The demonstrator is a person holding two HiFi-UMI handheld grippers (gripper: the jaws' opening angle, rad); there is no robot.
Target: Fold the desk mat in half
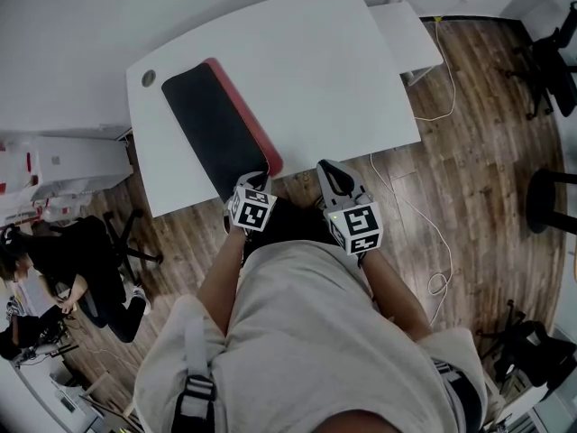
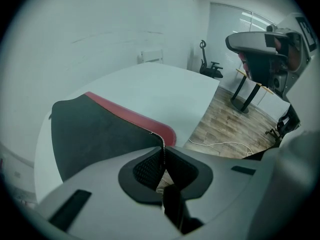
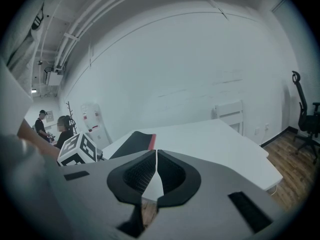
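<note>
Head view: desk mat [image 1: 216, 129] lies on the white desk [image 1: 334, 70], reaching away ahead of the left jaws. Black face up, with a red strip [image 1: 248, 115] showing along the side nearer the right jaws. It reads as two layers, black lying over red, so the fold looks already made. The layers are not flush, because the red edge sticks out.

Left gripper [image 1: 255, 183]: in the left gripper view the jaws are almost together, and the mat's thin stitched edge runs straight in between the pads. I read this as clamped on the near corner of the mat.

Right gripper [image 1: 328, 168]: in the right gripper view the jaws are closed tip to tip with nothing between them. Bare desk lies ahead of them, and the mat is off to their left, well apart.

Both grippers sit at the desk's near edge, with wood floor [image 1: 469, 152] beyond.

Judgement: the task is near its end. What looks left is to square the top layer over the red edge, if wanted, then let go of the corner.
</note>
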